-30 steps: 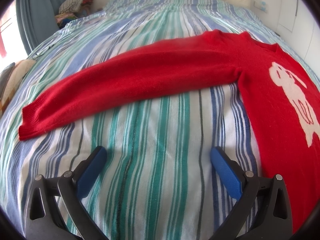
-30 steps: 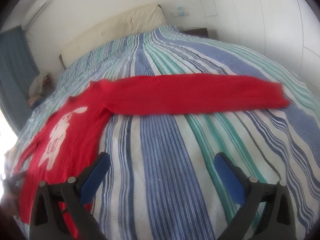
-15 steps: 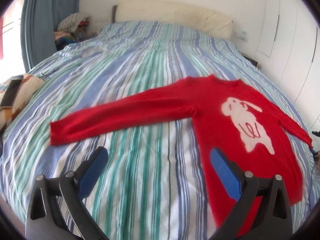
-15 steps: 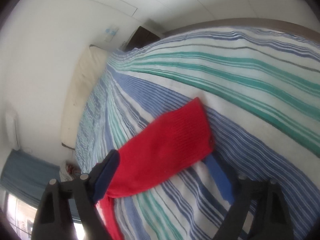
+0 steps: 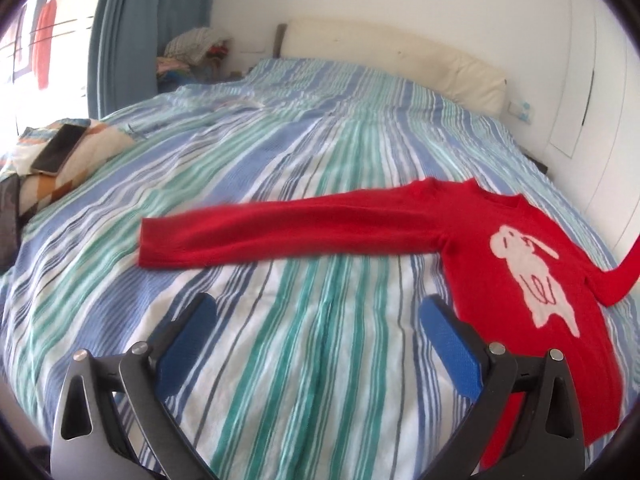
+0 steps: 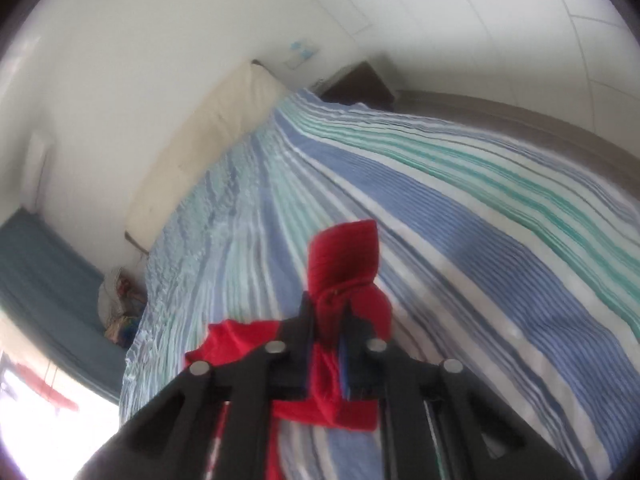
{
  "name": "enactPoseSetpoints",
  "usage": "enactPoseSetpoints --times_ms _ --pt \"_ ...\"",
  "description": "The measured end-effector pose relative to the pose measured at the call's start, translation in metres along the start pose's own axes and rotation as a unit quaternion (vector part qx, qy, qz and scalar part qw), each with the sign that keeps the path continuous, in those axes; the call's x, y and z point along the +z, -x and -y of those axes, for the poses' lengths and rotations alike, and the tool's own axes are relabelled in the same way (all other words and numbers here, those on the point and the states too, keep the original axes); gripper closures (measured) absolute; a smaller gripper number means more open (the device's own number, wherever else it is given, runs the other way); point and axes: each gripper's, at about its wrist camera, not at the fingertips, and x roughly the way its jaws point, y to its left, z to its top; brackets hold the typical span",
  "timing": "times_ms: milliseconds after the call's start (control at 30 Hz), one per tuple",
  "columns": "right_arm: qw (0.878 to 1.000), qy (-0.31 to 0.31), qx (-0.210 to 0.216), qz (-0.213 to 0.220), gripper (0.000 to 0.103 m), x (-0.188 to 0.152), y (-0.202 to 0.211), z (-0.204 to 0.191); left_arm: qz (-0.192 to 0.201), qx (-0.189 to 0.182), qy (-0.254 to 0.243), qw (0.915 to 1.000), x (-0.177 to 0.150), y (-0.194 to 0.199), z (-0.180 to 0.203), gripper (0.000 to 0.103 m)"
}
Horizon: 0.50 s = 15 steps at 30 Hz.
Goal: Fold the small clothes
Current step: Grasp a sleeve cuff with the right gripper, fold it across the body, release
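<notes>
The bed is seen filling almost the whole left wrist view, covered by a sheet striped in blue, green and white, with a long cream headboard set against the wall at twelve o'clock. A blue curtain is hung at eleven o'clock, and a heap of clothes is piled just beside it. Now the red sweater is laid flat on the sheet at three o'clock, its white animal figure turned face up, one sleeve stretched straight out toward nine o'clock across the stripes. The other sleeve is lifted off the bed at the three o'clock edge and is seen curving upward out of the picture. A patterned cushion is found at nine o'clock, and a phone is rested on top of it. The left gripper is held above the sheet at six o'clock, its blue pads spread wide with only striped sheet seen between them. In the right wrist view, the right gripper has just been closed, and the cuff of the raised sleeve is pinched tightly between its fingers, bunched red knit standing up past the tips.
</notes>
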Motion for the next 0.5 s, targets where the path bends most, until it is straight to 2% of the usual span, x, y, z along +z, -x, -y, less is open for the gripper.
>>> enactPoseSetpoints --times_ms 100,167,267,300,333,400,500 --pt "0.992 0.103 0.066 -0.021 0.093 -0.006 -0.013 -0.115 -0.004 0.0 0.003 1.0 0.0 -0.001 -0.001 0.001" --pt "0.981 0.157 0.098 -0.051 0.093 -0.027 -0.032 -0.182 -0.01 0.004 0.008 0.9999 -0.002 -0.002 -0.003 0.001" --pt "0.961 0.225 0.124 -0.098 0.09 -0.076 -0.07 -0.258 -0.013 0.001 0.02 0.9997 -0.004 -0.003 -0.009 0.001" --pt "0.955 0.239 0.131 -0.117 0.083 -0.095 -0.083 -0.274 -0.014 0.001 0.023 0.9996 -0.004 -0.003 -0.011 0.001" --pt "0.947 0.247 0.143 -0.147 0.055 -0.114 -0.1 -0.286 -0.015 0.003 0.026 0.9996 -0.004 -0.003 -0.012 0.001" --pt "0.929 0.247 0.165 -0.222 0.022 -0.153 -0.129 -0.295 -0.019 0.006 0.031 0.9993 -0.004 -0.004 -0.015 0.001" --pt "0.914 0.248 0.18 -0.265 0.022 -0.189 -0.145 -0.284 -0.022 -0.001 0.045 0.9987 -0.002 -0.004 -0.02 0.001"
